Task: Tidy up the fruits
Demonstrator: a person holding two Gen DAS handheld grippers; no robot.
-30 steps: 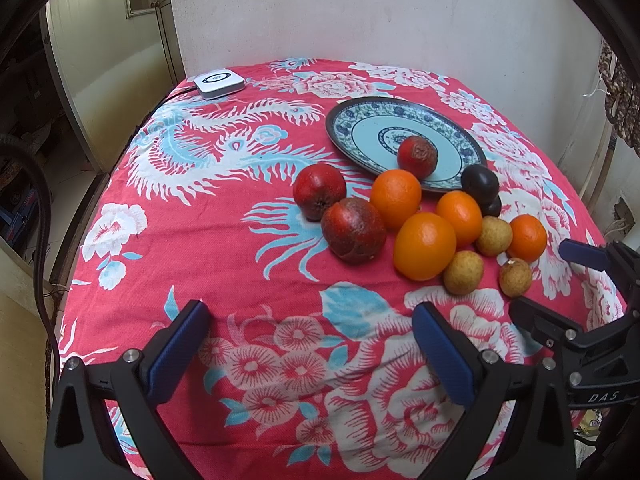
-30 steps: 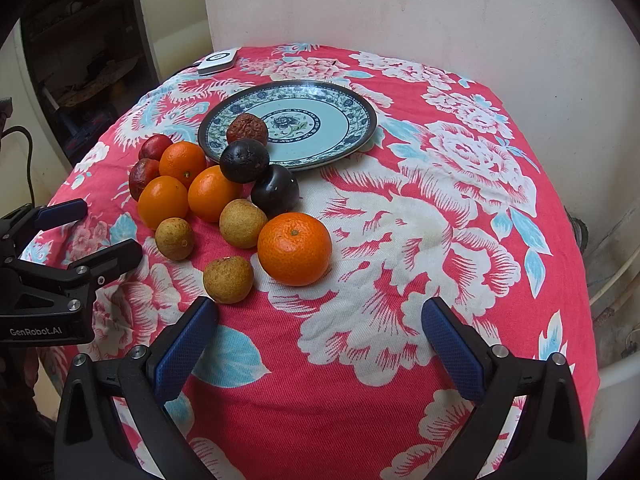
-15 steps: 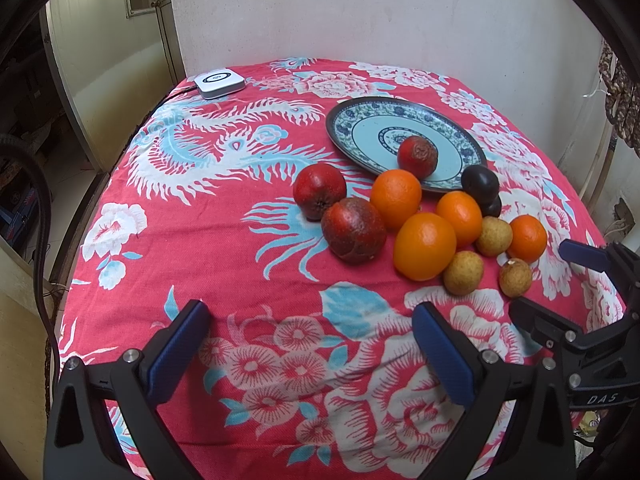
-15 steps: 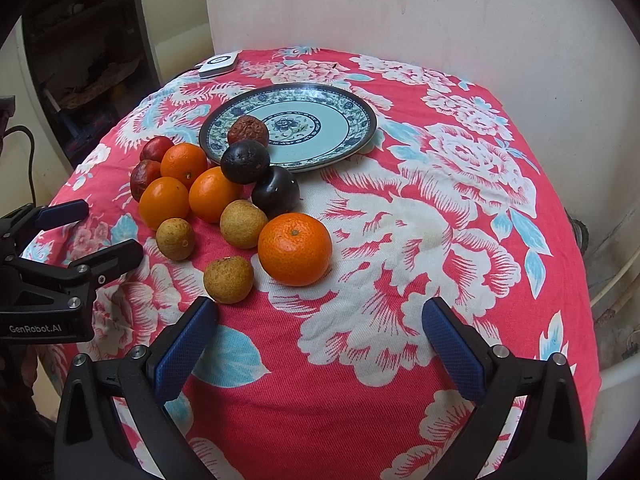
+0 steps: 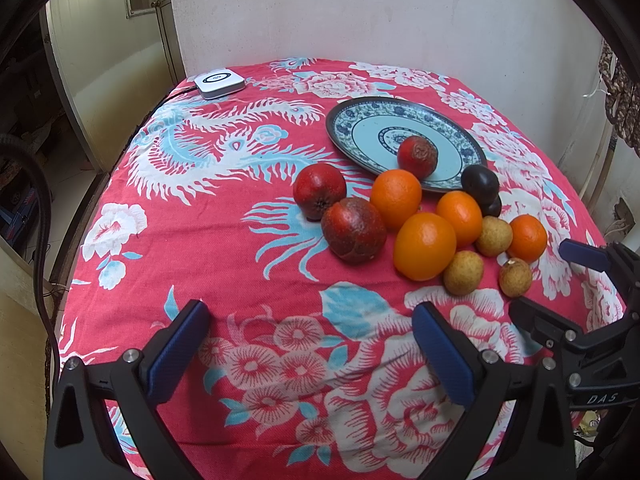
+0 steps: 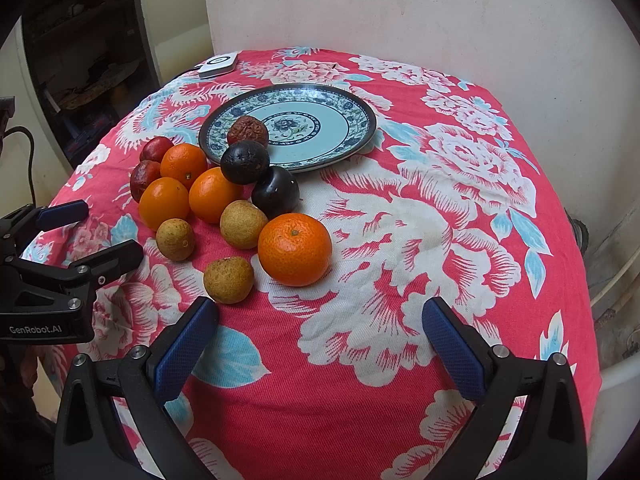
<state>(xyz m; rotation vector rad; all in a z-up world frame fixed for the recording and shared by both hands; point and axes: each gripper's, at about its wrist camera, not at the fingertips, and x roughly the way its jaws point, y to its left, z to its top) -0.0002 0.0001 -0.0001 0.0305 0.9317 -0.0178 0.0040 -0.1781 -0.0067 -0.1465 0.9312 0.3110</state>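
Note:
A blue patterned plate (image 5: 372,120) (image 6: 344,120) holds one wrinkled red fruit (image 5: 417,152) (image 6: 247,130). In front of it a cluster lies on the red floral cloth: two red fruits (image 5: 319,190) (image 5: 353,229), several oranges (image 5: 424,246) (image 6: 295,249), two dark plums (image 6: 245,161) (image 6: 275,193) and three small brown fruits (image 5: 463,273) (image 6: 228,279). My left gripper (image 5: 312,348) is open and empty, near the table's front edge. My right gripper (image 6: 320,344) is open and empty, just short of the nearest orange.
A white square device (image 5: 219,80) with a cable sits at the far left corner. A white wall stands behind the table. The table edge drops off on the left and right. Each gripper shows in the other's view (image 5: 580,288) (image 6: 64,236).

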